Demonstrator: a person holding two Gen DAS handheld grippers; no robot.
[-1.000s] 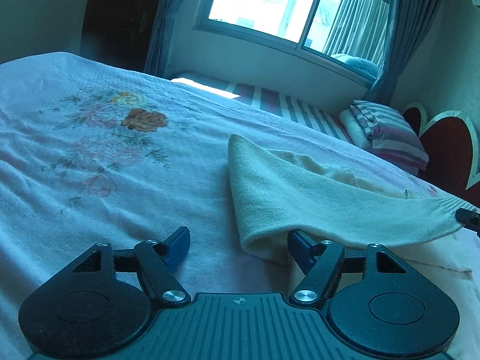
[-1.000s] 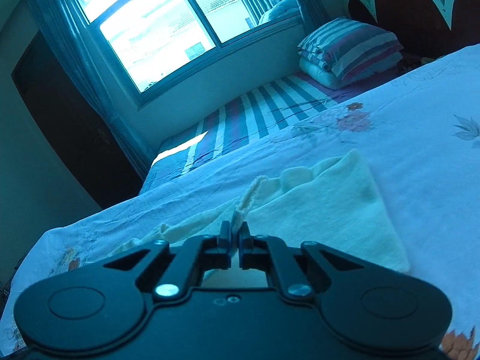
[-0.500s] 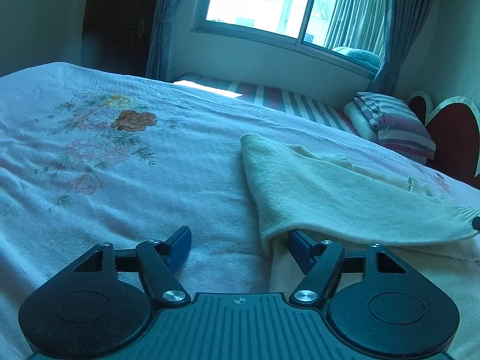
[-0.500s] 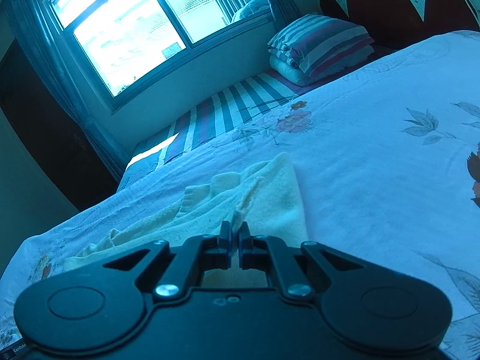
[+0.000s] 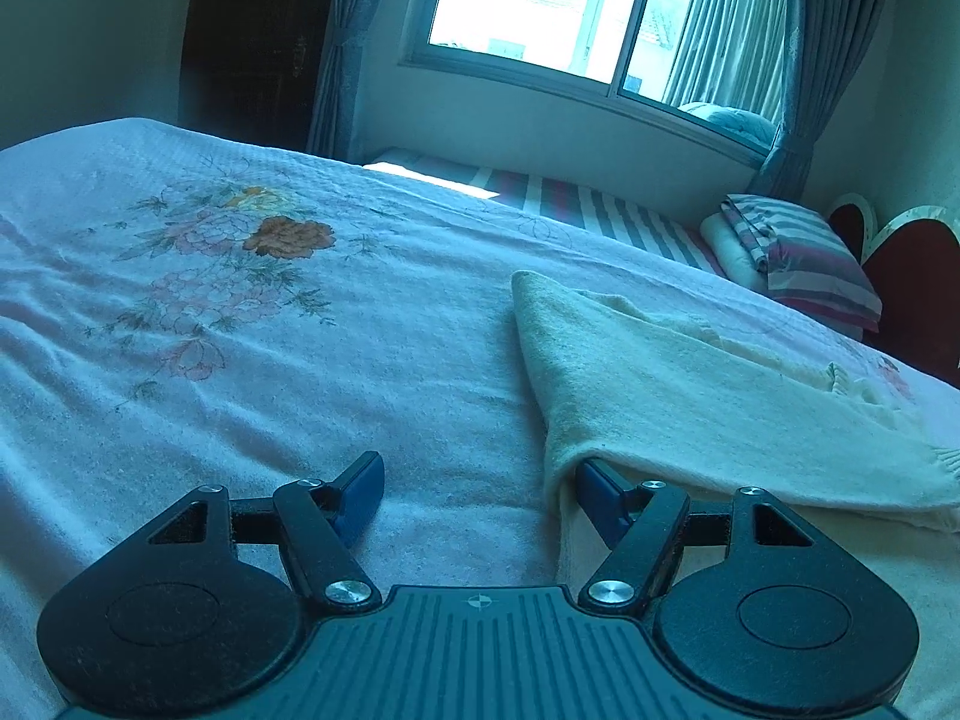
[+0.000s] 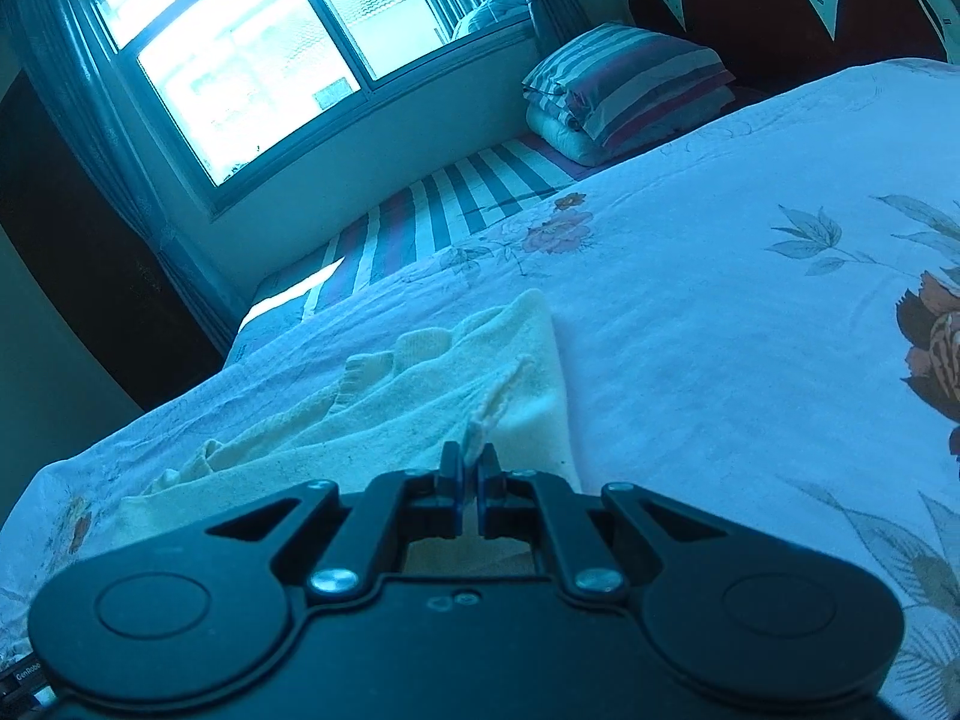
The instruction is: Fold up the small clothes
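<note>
A cream knit garment [image 5: 690, 384] lies folded over on the floral bedspread [image 5: 240, 330]. My left gripper [image 5: 480, 480] is open and low over the bed. Its right finger [image 5: 600, 492] is tucked under the garment's near folded edge, and its left finger [image 5: 360, 486] rests on bare bedspread. In the right wrist view my right gripper [image 6: 468, 468] is shut on the ribbed hem of the cream garment [image 6: 420, 402], which spreads ahead and to the left over the bedspread [image 6: 720, 330].
A striped mattress strip [image 5: 600, 204] runs under the window at the bed's far side. A folded striped quilt [image 5: 792, 252] lies by the dark red headboard [image 5: 912, 282]. The quilt [image 6: 624, 84] and headboard [image 6: 780, 12] also show in the right wrist view.
My right gripper has carried the hem across, so the garment's top layer now lies flatter and further over. My left gripper has stayed open with its right finger under the fold.
</note>
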